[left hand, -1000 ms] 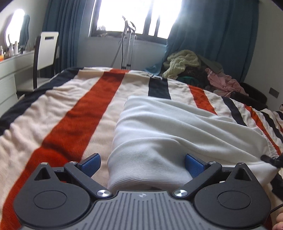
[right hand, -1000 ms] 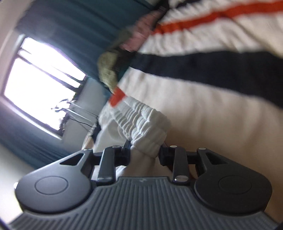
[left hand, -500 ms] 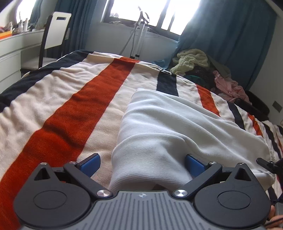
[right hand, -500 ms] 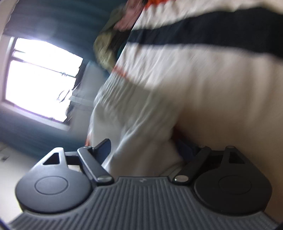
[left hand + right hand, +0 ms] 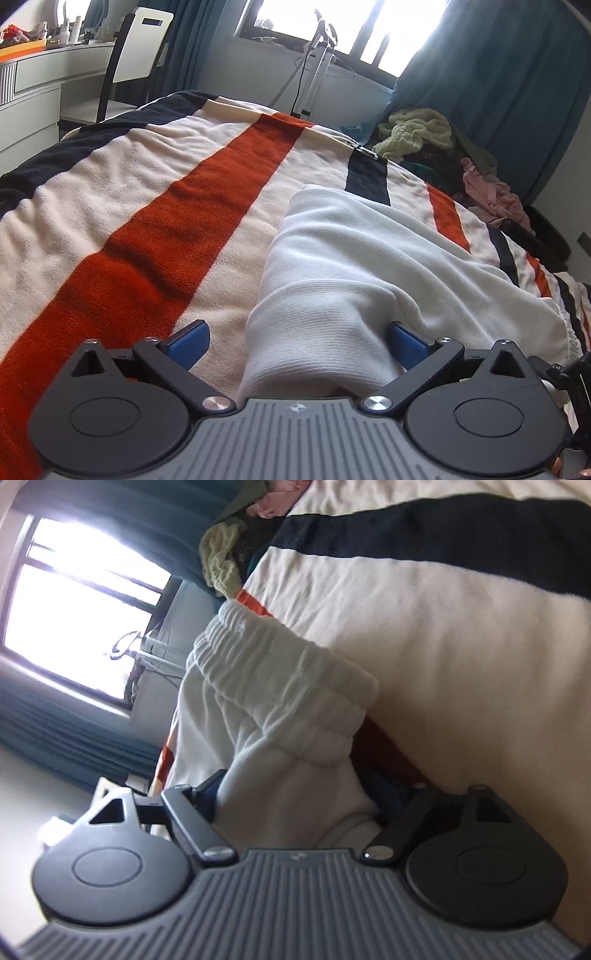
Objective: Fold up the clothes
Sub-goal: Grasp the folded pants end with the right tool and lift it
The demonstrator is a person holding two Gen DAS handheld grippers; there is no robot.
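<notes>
A white knit garment lies folded on the striped bed blanket. In the left wrist view my left gripper is open, its blue pads wide apart on either side of the garment's near ribbed end. In the right wrist view, rolled sideways, my right gripper is open, and the garment's gathered elastic band bulges between its spread fingers. The garment rests loose on the blanket. The right gripper's tip shows at the left view's right edge.
A pile of loose clothes lies at the bed's far right corner, by blue curtains. A stand is by the window. A white chair and desk are at the far left.
My right gripper was shut on the garment's elastic band a second ago; it has opened and let go. My left gripper stayed open and tilted slightly lower toward the bed.
</notes>
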